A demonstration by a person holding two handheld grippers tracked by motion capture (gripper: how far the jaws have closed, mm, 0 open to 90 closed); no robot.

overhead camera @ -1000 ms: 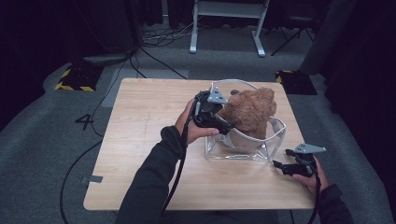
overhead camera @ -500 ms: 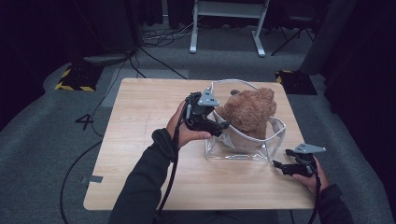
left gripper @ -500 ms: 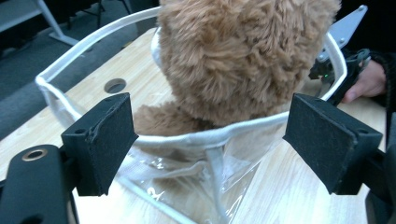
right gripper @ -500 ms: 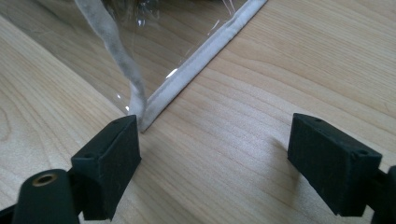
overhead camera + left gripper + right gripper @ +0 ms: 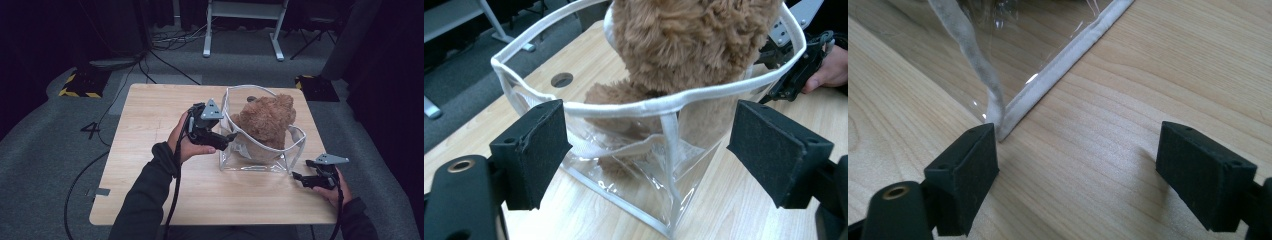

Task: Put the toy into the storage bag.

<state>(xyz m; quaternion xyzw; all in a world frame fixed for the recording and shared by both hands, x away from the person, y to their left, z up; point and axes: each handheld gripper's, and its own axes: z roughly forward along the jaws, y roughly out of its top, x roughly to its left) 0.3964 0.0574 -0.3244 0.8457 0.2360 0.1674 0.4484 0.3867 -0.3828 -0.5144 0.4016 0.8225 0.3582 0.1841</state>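
Your left gripper (image 5: 231,136) hovers wide open, empty, just beside the clear plastic white-trimmed bag (image 5: 260,159) holding a brown plush bear (image 5: 267,120) mid-table; your right gripper (image 5: 296,176), also open and empty, rests near its corner.

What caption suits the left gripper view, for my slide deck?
Open left claw faces a clear bag holding a brown teddy bear.

My worktop (image 5: 150,165) is pale wood with a matt, fine-grained face. The bag (image 5: 664,165) on it is clear glossy plastic, creased, and edged in white woven cloth tape. The teddy bear (image 5: 267,120) inside is shaggy brown plush. My left gripper (image 5: 651,150) has matt black, finely textured pads (image 5: 541,145).
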